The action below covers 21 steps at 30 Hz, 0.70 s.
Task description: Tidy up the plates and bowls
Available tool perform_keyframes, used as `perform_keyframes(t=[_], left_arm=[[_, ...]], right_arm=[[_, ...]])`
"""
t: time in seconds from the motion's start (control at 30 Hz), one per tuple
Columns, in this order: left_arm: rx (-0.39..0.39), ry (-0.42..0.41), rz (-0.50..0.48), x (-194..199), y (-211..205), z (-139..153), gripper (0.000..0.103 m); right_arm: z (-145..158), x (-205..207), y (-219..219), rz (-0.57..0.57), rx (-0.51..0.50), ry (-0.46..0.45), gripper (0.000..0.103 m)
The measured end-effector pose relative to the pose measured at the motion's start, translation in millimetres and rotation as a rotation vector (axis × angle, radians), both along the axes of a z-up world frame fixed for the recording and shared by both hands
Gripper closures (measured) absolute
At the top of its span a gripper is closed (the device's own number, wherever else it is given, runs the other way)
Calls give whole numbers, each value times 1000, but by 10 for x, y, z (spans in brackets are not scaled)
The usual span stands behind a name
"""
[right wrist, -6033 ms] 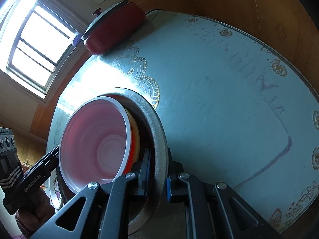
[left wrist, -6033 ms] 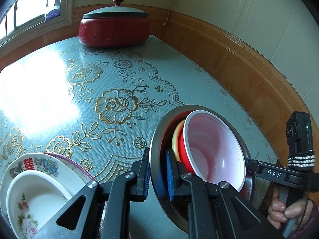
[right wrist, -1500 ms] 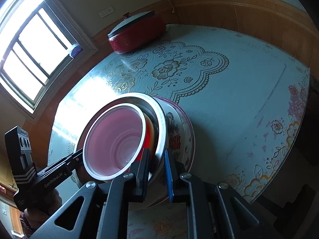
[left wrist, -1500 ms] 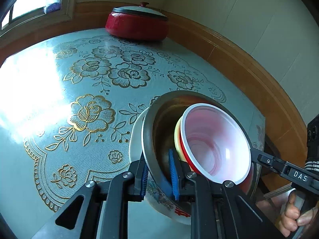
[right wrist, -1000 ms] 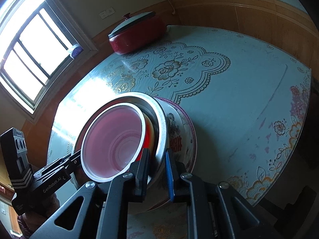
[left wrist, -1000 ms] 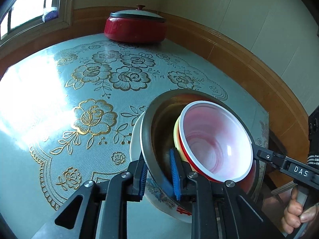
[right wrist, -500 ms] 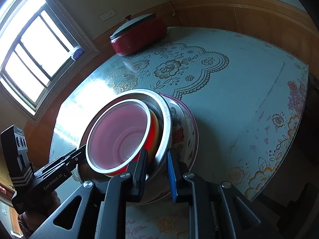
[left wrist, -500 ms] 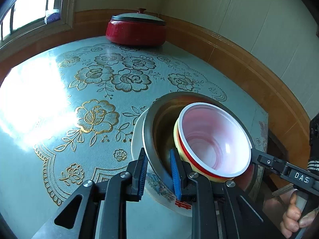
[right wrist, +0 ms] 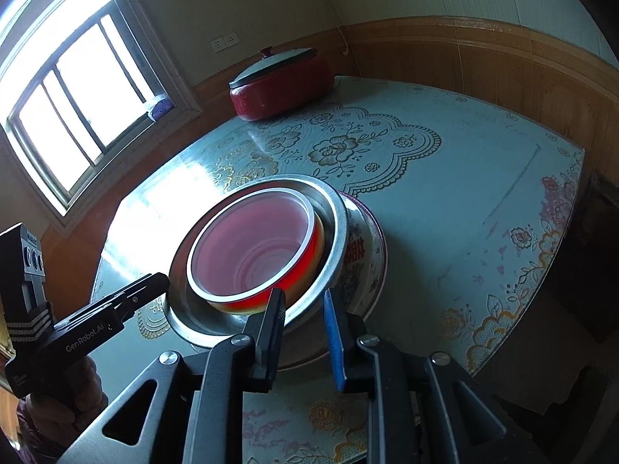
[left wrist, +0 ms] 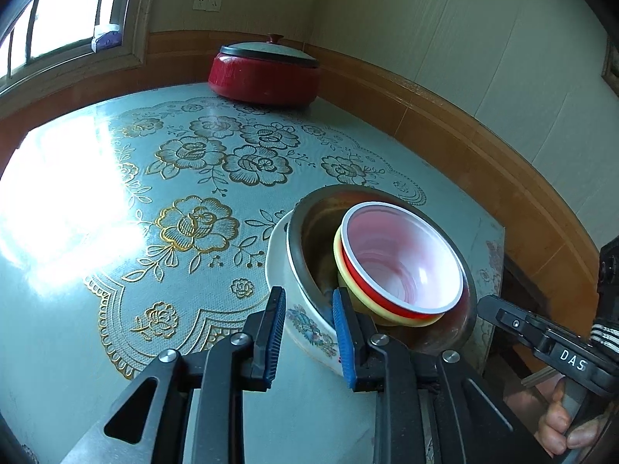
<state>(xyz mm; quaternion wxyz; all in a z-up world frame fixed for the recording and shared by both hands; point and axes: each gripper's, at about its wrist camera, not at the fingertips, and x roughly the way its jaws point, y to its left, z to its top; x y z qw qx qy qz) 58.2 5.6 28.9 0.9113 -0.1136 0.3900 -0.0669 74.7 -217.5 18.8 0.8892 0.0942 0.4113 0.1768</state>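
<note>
Two sets of tongs, left tongs point(left wrist: 309, 332) and right tongs point(right wrist: 303, 332), stand spread astride opposite rims of the round steel basin point(right wrist: 336, 239), which sits nested in the flowered white porcelain bowl point(left wrist: 305, 323) on the table point(left wrist: 116, 201), red plastic bowl point(left wrist: 402, 263) inside.

A home dining room or eat-in kitchen corner. Ahead of the tongs spreads a table point(left wrist: 116, 232) under a pale blue cloth printed with gold roses and scalloped lace borders. At its far edge, well beyond the tongs, a red lidded cooking pot point(left wrist: 265, 73) sits against the wall. Wood wainscoting point(right wrist: 483, 62) runs along cream walls behind the table, with wall sockets point(right wrist: 224, 42) above it. Far left of the tongs a sliding window point(right wrist: 69, 89) with a deep sill lets daylight glare onto the cloth
</note>
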Motion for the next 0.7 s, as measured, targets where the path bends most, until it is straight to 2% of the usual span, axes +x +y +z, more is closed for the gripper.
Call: perform_keyframes(t=[0.17, 0.27, 0.43, 0.5, 0.6, 0.7], left_arm=[[-14, 16, 6, -164, 90, -61, 77], [-21, 42, 14, -234, 123, -162, 77], [24, 87, 45, -117, 115, -334, 77], [34, 94, 47, -55, 104, -362, 78], [96, 98, 57, 27, 76, -385, 78], [97, 103, 54, 57, 99, -389, 79]], right_arm=[[-86, -156, 34, 69, 6, 45, 83], [-200, -199, 95, 123, 18, 99, 79], [-408, -175, 256, 190, 24, 206, 79], [-465, -140, 267, 184, 18, 227, 79], [-525, -88, 207, 152, 50, 255, 79], [-523, -62, 142, 134, 59, 252, 79]])
